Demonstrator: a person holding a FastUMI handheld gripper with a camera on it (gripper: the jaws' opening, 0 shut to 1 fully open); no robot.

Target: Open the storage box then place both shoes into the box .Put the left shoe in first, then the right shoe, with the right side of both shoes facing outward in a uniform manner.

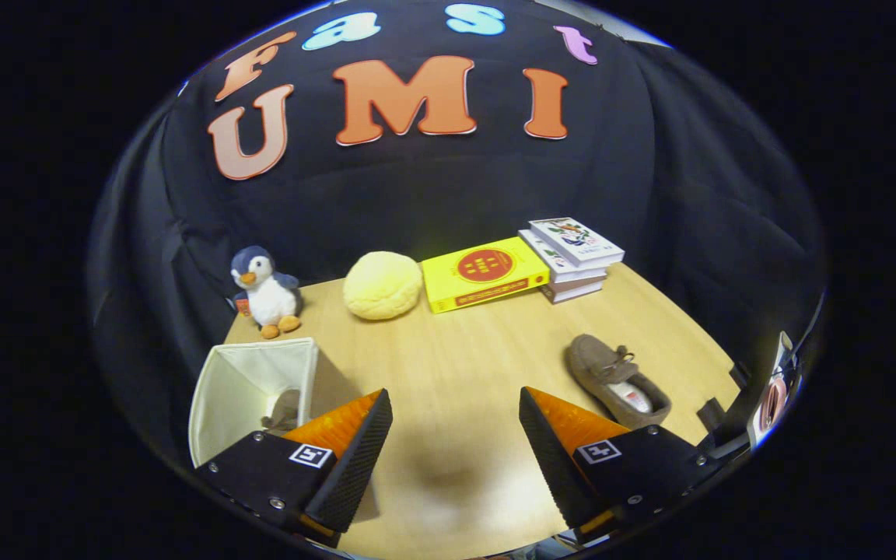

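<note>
Claw (456, 435) gapes wide, empty (brown moccasin shoe (617, 381) beside right finger).

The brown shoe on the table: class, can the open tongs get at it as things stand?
Probably yes. The brown shoe lies on bare table just beyond one finger, nothing blocking; the tongs are open and empty.

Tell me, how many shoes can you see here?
2. One brown shoe lies on the table, just beyond the open gripper's right finger. A second shoe sits inside the open white storage box, partly hidden behind the left finger.
</note>
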